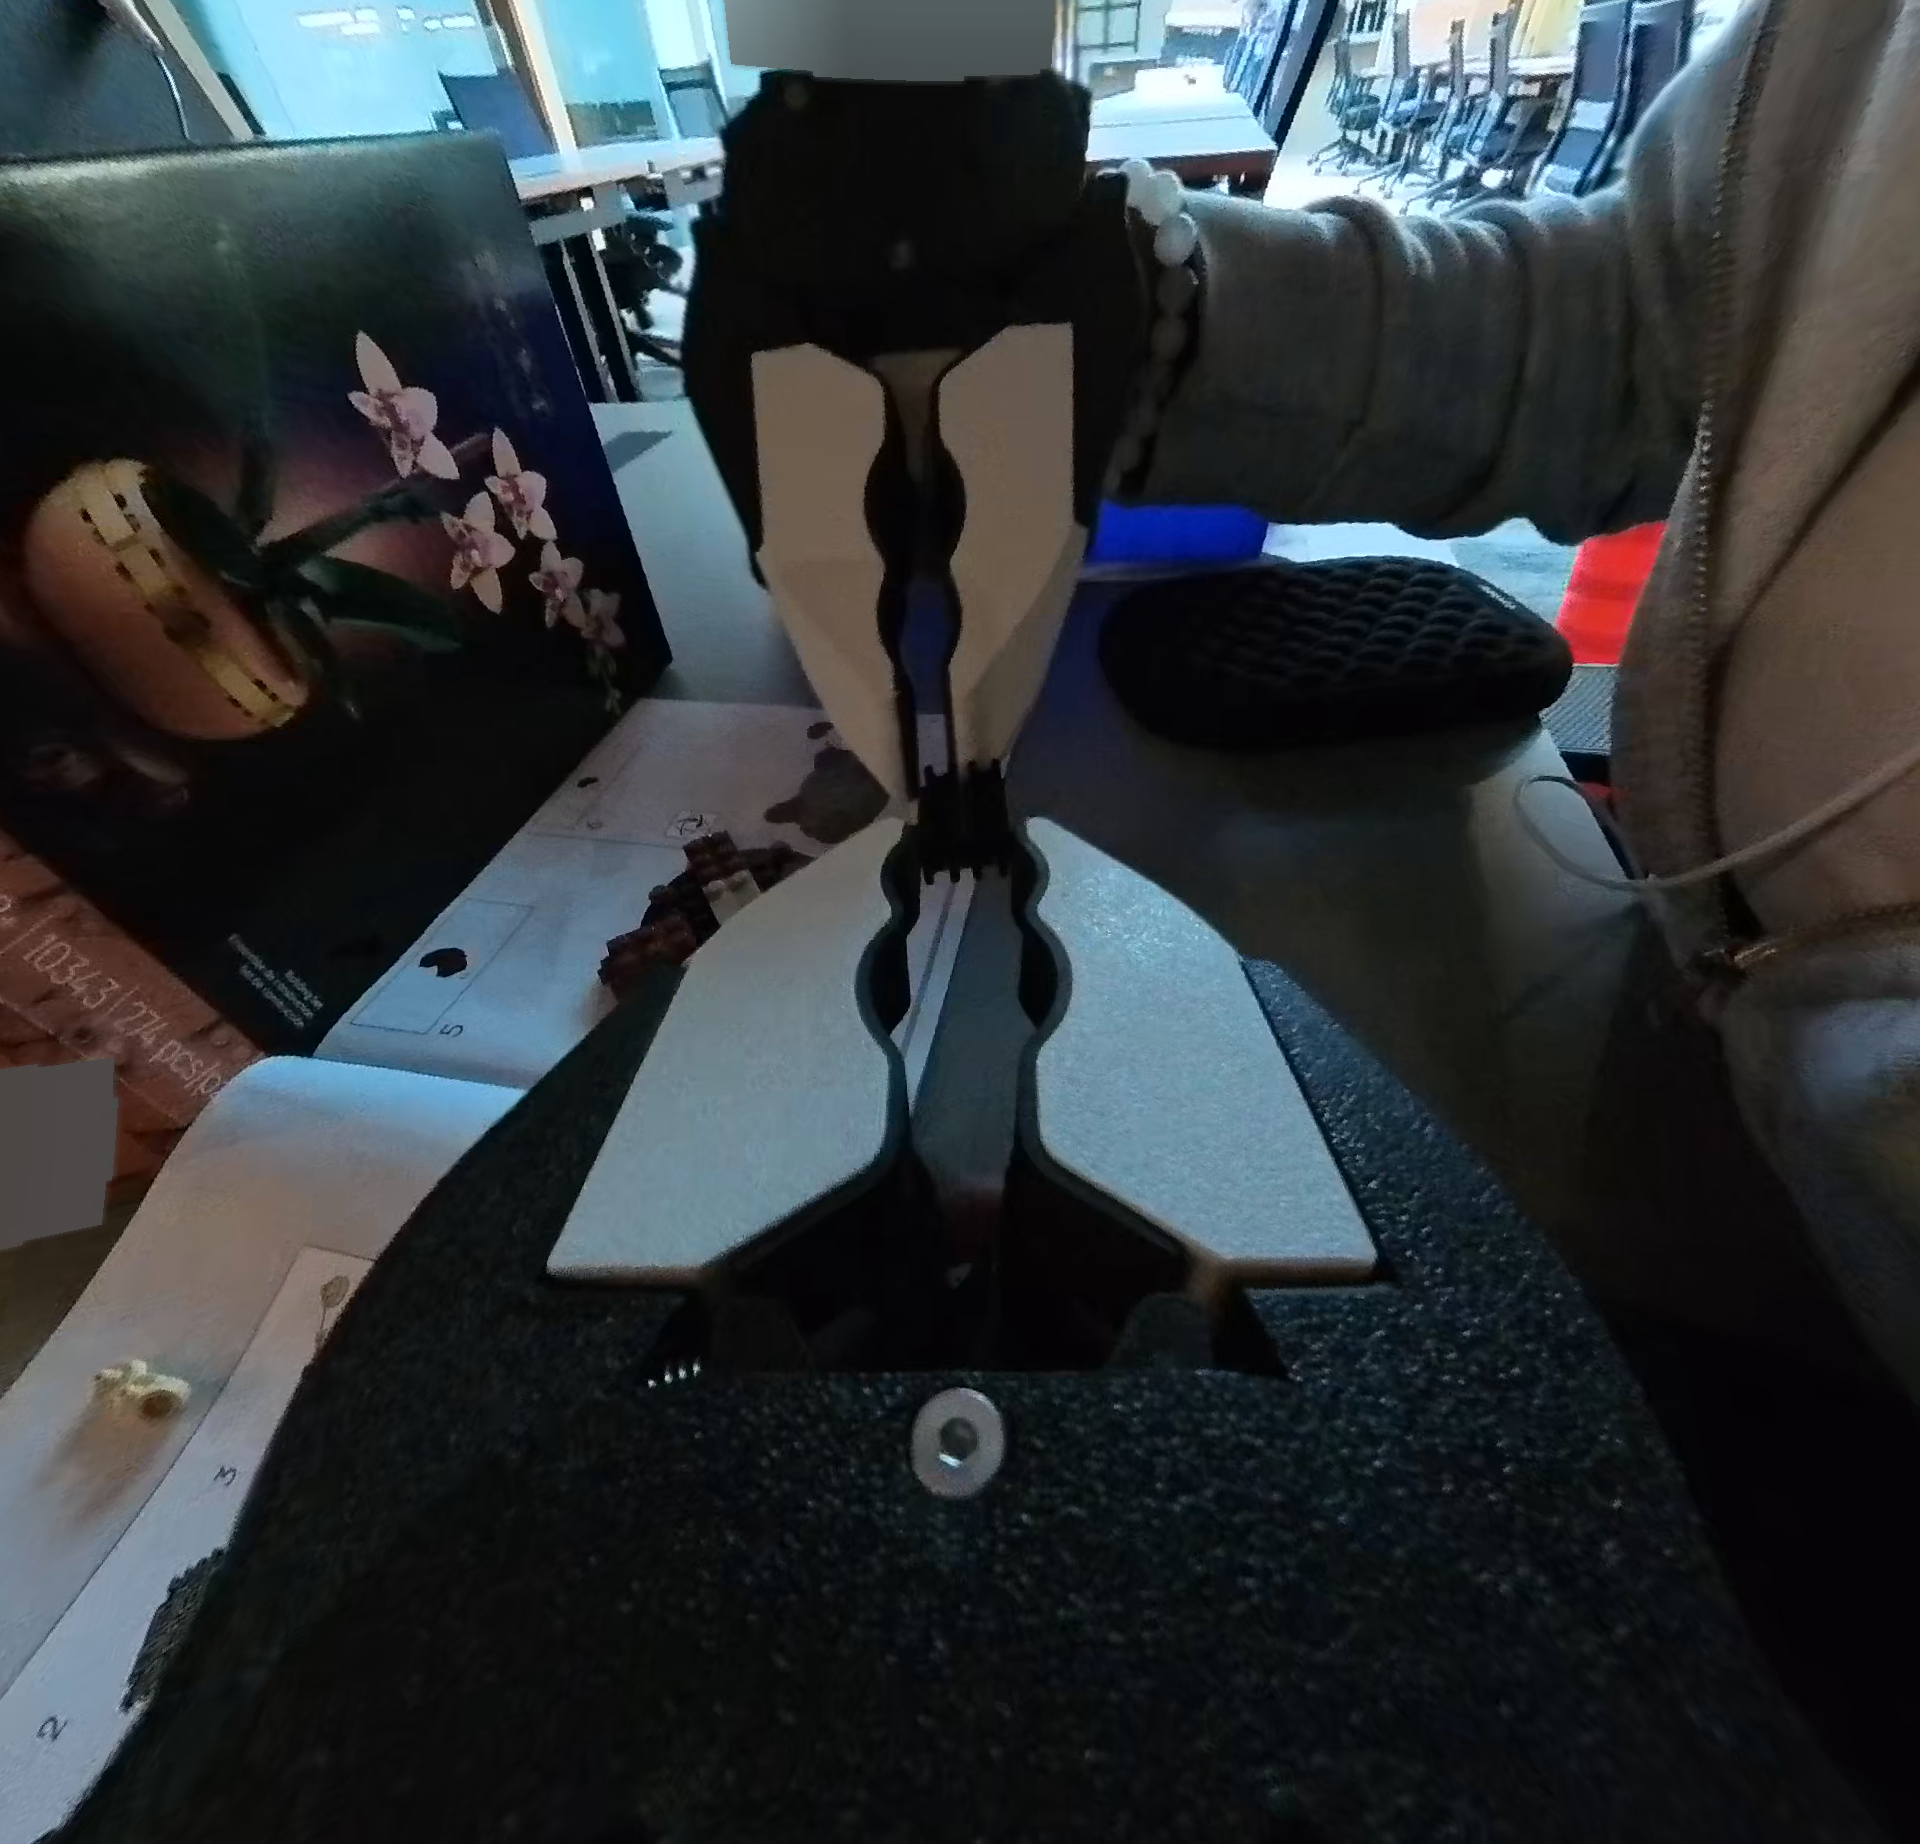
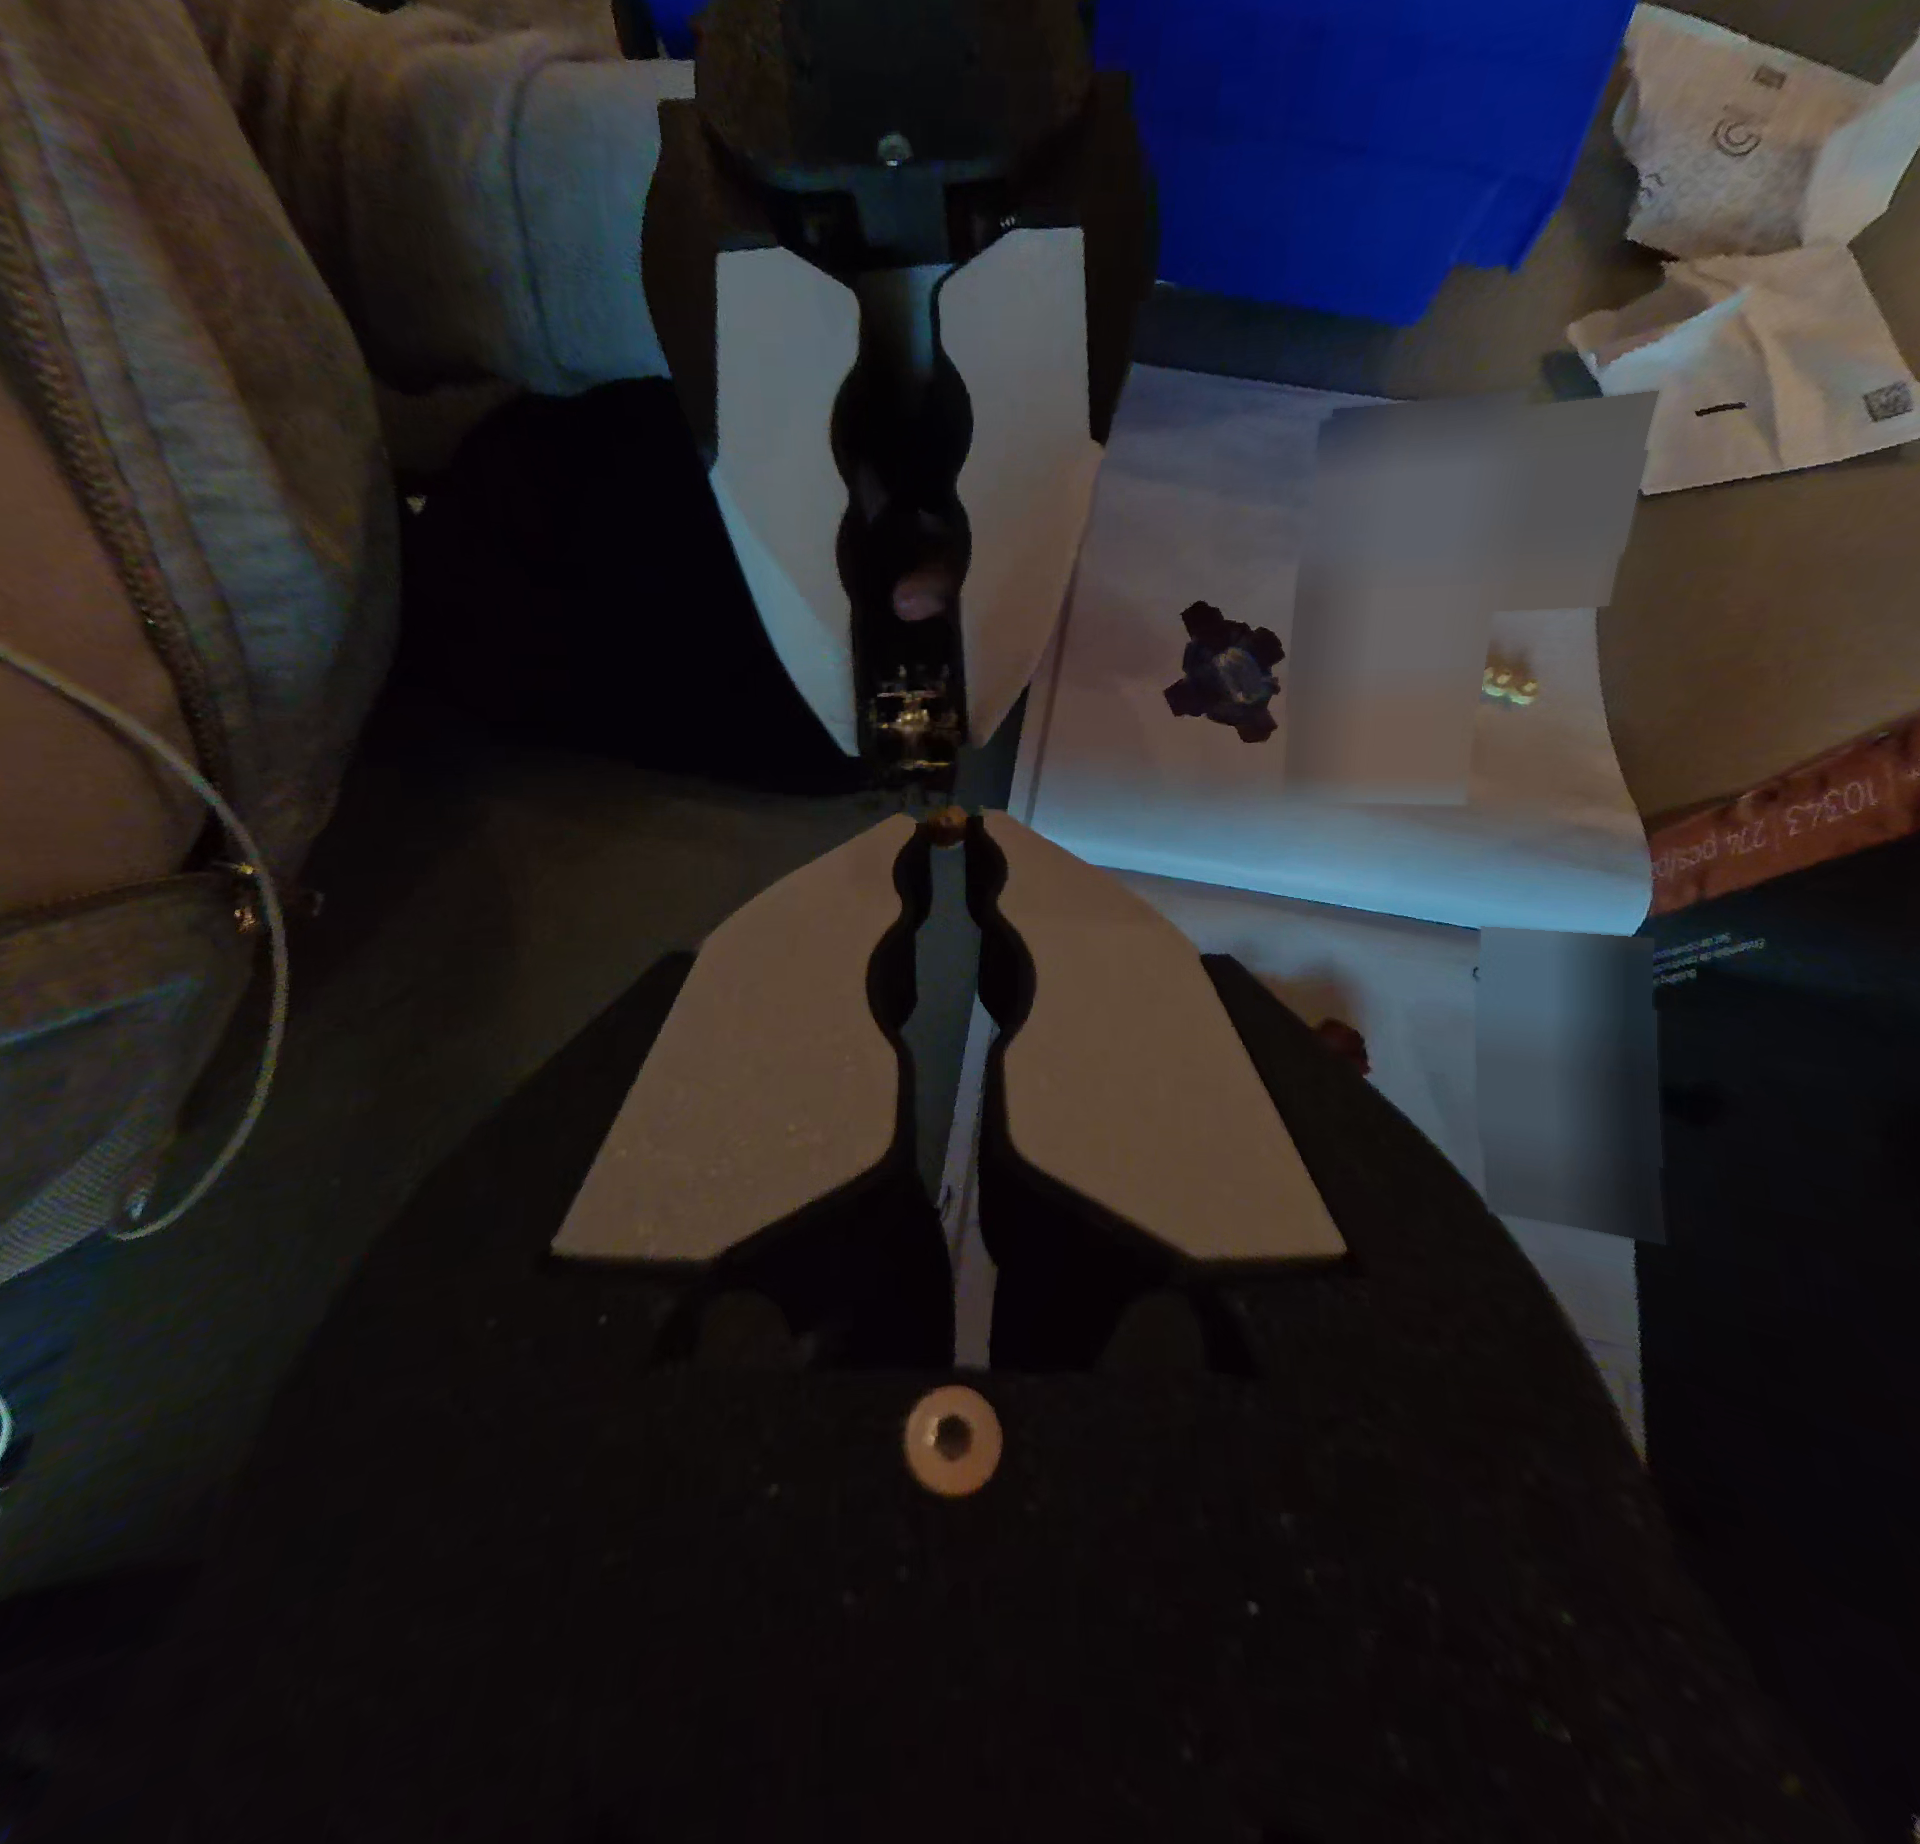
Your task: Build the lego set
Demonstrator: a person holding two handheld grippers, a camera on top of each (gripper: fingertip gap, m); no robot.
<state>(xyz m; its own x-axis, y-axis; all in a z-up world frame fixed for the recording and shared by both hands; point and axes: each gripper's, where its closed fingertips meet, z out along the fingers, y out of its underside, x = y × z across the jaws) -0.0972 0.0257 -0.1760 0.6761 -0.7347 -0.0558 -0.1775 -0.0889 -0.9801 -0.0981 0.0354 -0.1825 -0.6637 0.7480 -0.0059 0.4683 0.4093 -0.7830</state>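
Black toothed piece (image 1: 961,823) pinched by left tongs (image 1: 961,838); gold bead (image 2: 943,824) in right tongs (image 2: 943,826), right view only.

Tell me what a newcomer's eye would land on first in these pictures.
First, the two hand-held grippers meeting tip to tip: the left hand-held gripper is closed on a small black toothed piece, and the right hand-held gripper pinches a tiny tan stud. Next, the dark box with pale orchids standing at the left, with brown bricks on the paper sheet before it.

dim, bluish, underexposed wrist views with wide-angle edge bending, soft blur, bright window glare behind
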